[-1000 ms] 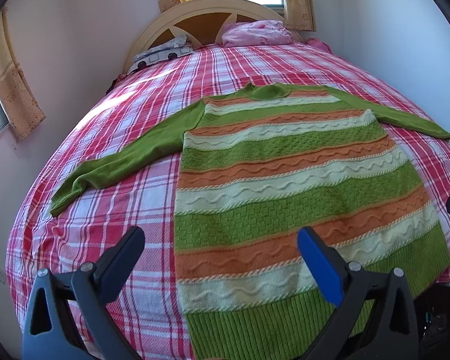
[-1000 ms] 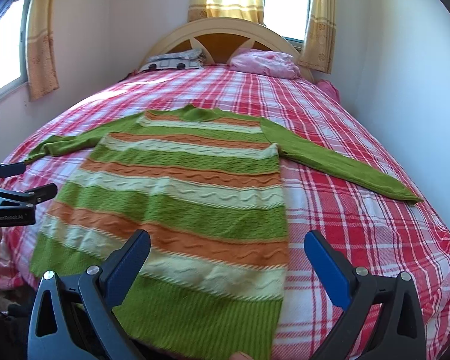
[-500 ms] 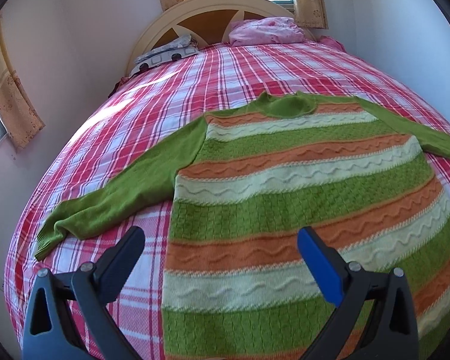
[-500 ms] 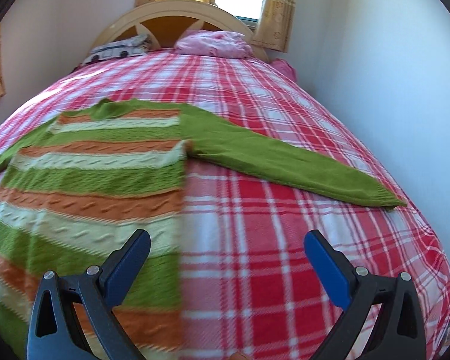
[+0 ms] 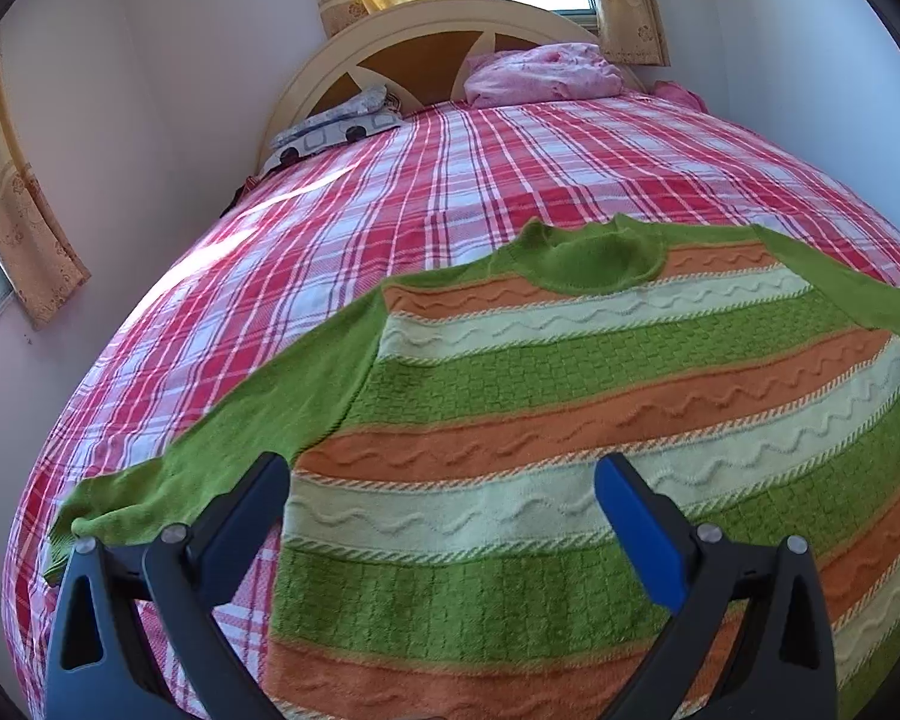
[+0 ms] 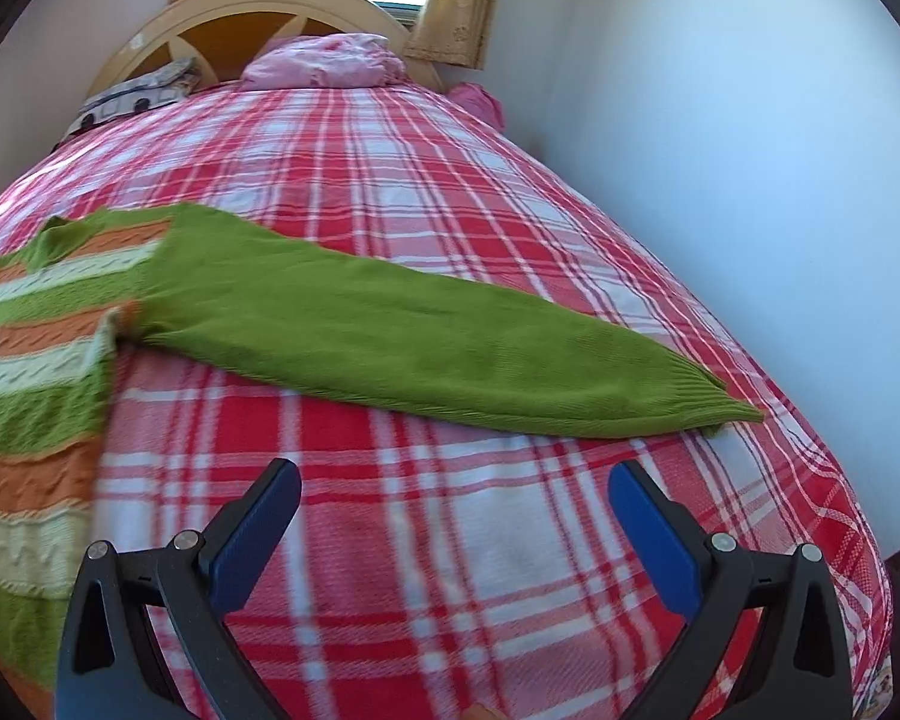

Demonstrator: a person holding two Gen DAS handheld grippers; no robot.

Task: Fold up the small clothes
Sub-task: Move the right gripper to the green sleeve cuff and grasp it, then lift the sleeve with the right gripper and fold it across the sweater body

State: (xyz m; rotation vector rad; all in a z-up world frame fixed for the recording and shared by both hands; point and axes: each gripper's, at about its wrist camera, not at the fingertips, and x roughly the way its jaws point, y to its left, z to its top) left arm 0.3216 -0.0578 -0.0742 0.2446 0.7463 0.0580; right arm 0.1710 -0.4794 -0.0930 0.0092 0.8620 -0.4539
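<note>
A knit sweater [image 5: 570, 396] with green, orange and cream stripes lies flat on the red plaid bed [image 5: 390, 192], its collar toward the headboard. Its green left sleeve [image 5: 222, 450] stretches out to the left. My left gripper [image 5: 444, 492] hovers open over the sweater's body near that sleeve's base, holding nothing. In the right wrist view the right sleeve [image 6: 450, 342] lies spread to the right, cuff near the bed's edge, and the sweater body [image 6: 36, 348] is at the left. My right gripper [image 6: 456, 504] is open above bare plaid, just short of the sleeve.
A wooden headboard [image 5: 438, 36], a pink bundle [image 5: 540, 72] and a patterned pillow [image 5: 336, 126] sit at the bed's far end. White wall [image 6: 720, 150] runs close along the bed's right side. Curtained windows stand behind the headboard and at the left.
Both grippers have moved forward over the bed. The left view has closed in on the sweater's body and left sleeve; the right view has swung rightward to the right sleeve. Both stayed open.
</note>
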